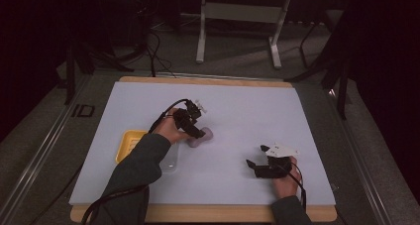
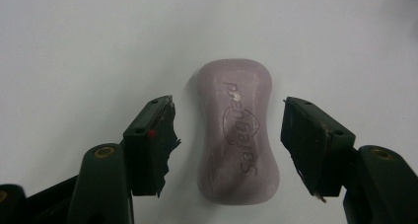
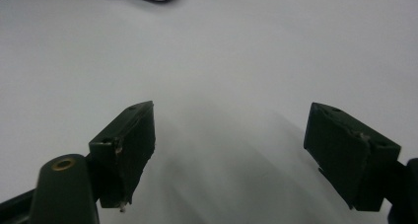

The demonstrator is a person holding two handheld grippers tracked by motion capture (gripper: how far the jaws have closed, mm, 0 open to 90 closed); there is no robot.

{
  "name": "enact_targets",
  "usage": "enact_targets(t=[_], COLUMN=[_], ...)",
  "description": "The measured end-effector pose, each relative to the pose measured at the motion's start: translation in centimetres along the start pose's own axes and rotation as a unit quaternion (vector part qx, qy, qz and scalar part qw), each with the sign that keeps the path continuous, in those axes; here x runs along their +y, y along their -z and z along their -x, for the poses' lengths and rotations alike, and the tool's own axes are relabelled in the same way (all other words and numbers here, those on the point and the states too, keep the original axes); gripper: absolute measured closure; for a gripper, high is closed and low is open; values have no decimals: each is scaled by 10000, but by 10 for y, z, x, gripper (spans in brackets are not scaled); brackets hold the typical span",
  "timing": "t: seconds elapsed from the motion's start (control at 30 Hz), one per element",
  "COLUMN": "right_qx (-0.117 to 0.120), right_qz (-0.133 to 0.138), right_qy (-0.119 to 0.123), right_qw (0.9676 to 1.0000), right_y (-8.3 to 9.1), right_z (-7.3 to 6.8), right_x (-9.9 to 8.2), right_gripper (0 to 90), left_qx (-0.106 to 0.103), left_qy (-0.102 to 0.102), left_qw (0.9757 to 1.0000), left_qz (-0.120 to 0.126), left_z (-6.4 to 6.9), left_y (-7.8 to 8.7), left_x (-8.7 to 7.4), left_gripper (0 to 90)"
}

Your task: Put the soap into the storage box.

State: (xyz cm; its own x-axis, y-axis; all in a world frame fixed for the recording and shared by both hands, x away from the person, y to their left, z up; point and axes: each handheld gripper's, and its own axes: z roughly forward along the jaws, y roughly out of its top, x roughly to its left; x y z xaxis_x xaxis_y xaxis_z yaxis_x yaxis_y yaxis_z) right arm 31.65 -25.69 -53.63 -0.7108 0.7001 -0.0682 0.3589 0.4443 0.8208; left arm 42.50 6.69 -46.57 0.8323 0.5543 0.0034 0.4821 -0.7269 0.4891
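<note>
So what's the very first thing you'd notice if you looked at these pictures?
Probably the pale purple bar of soap lying flat on the white table, with a word stamped into its top. The left gripper hangs right over it, its black jaws open on either side and not touching. Next you'd spot the yellow tray near the table's left edge, and the right gripper resting open, apart from the soap.

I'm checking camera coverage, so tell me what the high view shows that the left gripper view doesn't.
High view: the yellow tray beside a clear lid at the person's left forearm, the right hand-held gripper resting apart with open jaws, and the floor beyond.

Left gripper view: the embossed lettering on the soap bar, and clear gaps between it and both jaws.

Both: the pinkish soap bar on the white table, with the left hand-held gripper open around it.
</note>
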Motion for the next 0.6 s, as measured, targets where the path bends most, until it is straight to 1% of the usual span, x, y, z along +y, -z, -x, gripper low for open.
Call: enact_targets(t=[0.07,0.27,0.33,0.5,0.6], right_qx=[1,-1,-2,0,1], right_qz=[0,-6,-2,-5,-6], right_qy=[1,4,2,9,8], right_qw=[10000,10000,10000,10000,10000], right_y=[0,0,0,0,0], right_z=[0,0,0,0,0], right_x=[0,0,0,0,0], right_gripper=[193,193,192,193,193], left_qx=[-8,18,-2,-37,-95], left_qy=[5,-9,9,-20,-7], left_qw=[10000,9999,9999,9997,9997], left_qz=[-6,-139,-155,-244,-242], left_z=[0,-1,-1,-1,0], left_y=[-1,-5,-7,-12,-14], left_x=[0,1,2,4,6], left_gripper=[368,360,358,354,350])
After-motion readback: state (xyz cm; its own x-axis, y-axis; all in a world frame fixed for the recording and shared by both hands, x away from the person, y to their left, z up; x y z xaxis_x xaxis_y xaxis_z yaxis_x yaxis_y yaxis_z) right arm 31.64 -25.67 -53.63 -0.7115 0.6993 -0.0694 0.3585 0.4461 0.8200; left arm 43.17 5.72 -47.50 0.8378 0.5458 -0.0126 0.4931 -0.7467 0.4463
